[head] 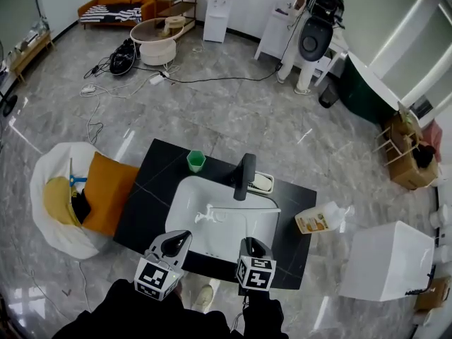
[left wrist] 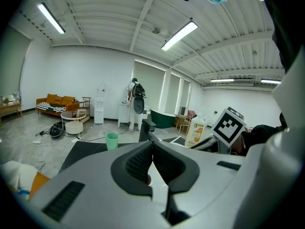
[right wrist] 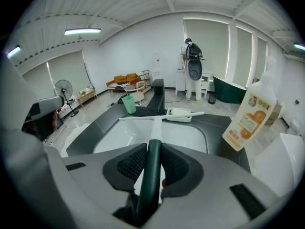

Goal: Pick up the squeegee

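The squeegee [right wrist: 151, 175] has a dark green handle, a white shaft and a long white blade. My right gripper [right wrist: 153, 149] is shut on the green handle, and the blade points ahead over the white sink [right wrist: 107, 140]. From the head view the blade [head: 246, 208] hangs across the sink [head: 185, 203], with the right gripper [head: 253, 246] at the counter's near edge. My left gripper [head: 178, 240] is beside it on the left. Its jaws [left wrist: 152, 151] meet with nothing between them.
On the black counter [head: 152, 182] stand a green cup [head: 195, 161], a black faucet [head: 245, 176], a white soap dish [head: 262, 182] and an orange-labelled bottle [head: 319, 219]. A white chair with an orange cushion [head: 106, 193] is at the left; a white box [head: 392, 260] at the right.
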Tool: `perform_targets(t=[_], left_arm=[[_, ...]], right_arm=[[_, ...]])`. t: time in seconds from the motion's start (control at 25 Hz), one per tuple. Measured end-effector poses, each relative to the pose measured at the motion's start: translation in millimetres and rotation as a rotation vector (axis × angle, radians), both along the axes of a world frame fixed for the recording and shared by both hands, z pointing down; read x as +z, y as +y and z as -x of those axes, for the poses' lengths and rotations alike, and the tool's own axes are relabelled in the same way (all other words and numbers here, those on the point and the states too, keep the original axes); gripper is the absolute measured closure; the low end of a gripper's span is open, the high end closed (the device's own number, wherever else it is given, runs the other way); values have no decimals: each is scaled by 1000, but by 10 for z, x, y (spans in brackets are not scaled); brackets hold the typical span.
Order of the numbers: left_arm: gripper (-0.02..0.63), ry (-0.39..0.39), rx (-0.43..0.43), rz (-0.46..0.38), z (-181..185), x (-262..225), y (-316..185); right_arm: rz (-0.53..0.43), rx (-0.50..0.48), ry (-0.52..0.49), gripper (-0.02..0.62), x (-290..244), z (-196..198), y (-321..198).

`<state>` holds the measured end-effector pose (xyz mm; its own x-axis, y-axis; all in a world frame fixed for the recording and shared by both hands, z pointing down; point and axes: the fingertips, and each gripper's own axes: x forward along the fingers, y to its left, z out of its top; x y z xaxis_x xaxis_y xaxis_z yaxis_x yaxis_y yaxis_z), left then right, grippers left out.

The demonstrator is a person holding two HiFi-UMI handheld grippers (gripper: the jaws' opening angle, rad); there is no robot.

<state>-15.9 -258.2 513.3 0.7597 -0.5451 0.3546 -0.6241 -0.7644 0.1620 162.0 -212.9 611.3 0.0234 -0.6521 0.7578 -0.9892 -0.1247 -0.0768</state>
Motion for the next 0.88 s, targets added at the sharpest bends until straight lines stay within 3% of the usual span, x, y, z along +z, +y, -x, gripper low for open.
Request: perform_targets(t=[0.4, 0.88], left_arm=[[583, 40, -35, -110, 31, -680, 770], [583, 51, -74, -229, 108, -1069, 1795]], right_arm=[[-201, -9, 26, 483, -1031, -80, 738], [-392, -29, 31, 483, -1613, -49, 1872]])
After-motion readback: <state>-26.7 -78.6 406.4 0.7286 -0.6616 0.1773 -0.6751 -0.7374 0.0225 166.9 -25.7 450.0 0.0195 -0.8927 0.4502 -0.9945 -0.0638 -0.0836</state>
